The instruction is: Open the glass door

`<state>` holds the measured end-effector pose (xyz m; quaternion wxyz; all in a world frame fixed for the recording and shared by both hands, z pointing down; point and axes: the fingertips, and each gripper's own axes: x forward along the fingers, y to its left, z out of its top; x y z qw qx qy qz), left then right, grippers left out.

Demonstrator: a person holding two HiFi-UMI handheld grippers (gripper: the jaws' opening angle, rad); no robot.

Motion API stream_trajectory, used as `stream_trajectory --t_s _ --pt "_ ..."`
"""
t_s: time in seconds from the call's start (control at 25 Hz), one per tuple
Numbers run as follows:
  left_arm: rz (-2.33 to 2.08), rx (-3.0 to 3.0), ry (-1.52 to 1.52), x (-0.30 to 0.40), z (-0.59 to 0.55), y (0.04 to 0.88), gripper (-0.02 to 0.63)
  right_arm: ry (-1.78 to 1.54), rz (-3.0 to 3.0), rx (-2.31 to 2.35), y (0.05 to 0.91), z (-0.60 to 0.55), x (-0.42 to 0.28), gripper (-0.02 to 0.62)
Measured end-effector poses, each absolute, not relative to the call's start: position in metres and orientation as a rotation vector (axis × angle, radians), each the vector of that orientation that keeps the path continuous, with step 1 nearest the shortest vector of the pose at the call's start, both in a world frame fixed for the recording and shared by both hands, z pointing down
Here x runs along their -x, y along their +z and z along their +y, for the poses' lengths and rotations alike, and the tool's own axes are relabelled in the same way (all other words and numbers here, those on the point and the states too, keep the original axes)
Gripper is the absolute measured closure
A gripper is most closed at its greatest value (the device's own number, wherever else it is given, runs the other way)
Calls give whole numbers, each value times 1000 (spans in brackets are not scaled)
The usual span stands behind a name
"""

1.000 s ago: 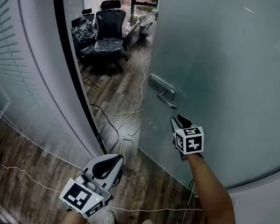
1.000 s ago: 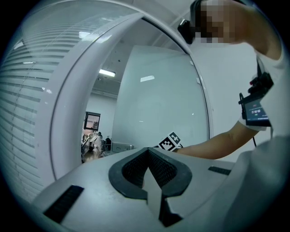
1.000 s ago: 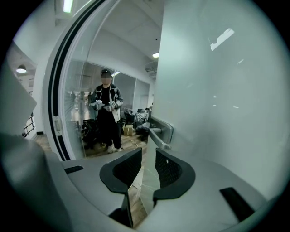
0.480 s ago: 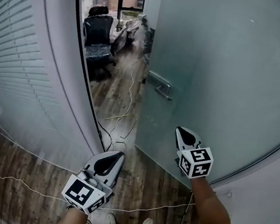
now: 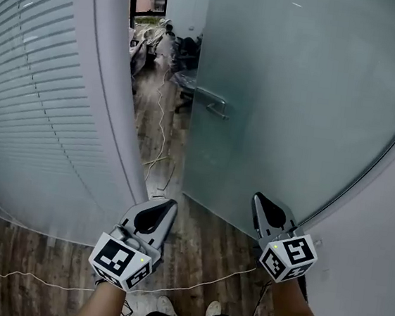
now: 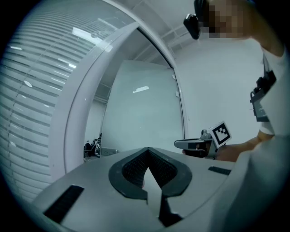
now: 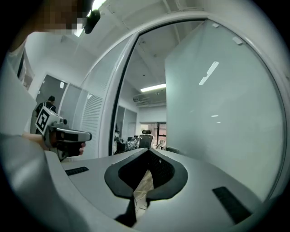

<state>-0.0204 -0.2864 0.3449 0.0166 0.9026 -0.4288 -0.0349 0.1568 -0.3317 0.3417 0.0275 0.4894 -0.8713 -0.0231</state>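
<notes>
Frosted glass door (image 5: 297, 94) stands ajar, its handle (image 5: 211, 104) now well apart from the right gripper (image 5: 262, 203), which has drawn back low with its fingers closed and empty. Left gripper (image 5: 157, 209) has barely shifted, fingers likewise closed on nothing.
</notes>
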Motion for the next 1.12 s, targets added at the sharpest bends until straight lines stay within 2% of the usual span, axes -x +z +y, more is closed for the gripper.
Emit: stream_trajectory --t_s 0.56,1.12 --pt "-1312 -2790 -125 14 -223 340 607 -99 -2758 -1528 330 -215 -167 593" --pt "-1318 -2804 -67 -7 -83 336 607 -96 -2806 -1532 323 -73 -190 592"
